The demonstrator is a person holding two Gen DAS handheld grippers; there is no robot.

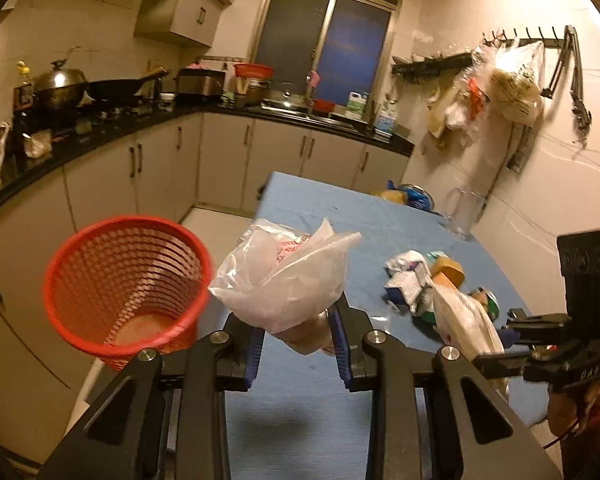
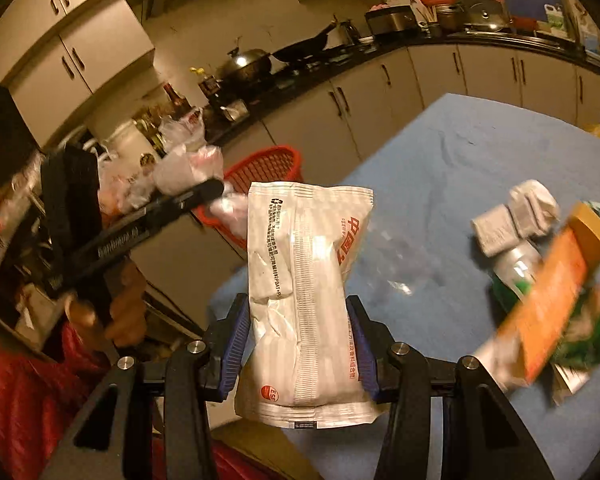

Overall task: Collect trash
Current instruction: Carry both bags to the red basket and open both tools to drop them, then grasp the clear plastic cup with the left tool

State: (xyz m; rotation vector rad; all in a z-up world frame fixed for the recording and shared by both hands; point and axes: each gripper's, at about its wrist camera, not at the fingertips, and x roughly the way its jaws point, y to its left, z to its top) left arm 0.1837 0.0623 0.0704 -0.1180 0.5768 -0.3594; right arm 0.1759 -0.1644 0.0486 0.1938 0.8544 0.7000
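White printed packet [image 2: 300, 312] clamped upright between right gripper [image 2: 300, 344] pads; red basket [image 2: 260, 184] behind; crumpled trash [image 2: 540, 264] on blue table [image 2: 460, 152], right.

Blue-covered table [image 1: 300, 216] with a trash heap [image 1: 424, 284], a clear jug [image 1: 462, 210], distant packets [image 1: 408, 195].

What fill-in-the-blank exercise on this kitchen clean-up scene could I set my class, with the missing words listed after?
1. The left hand-held gripper is shut on a crumpled white plastic ____.
2. The mesh wastebasket beside the table is ____ in colour.
3. The right hand-held gripper holds a white ____ printed with red and black text.
4. The cloth on the table is ____.

Missing words: bag; red; packet; blue
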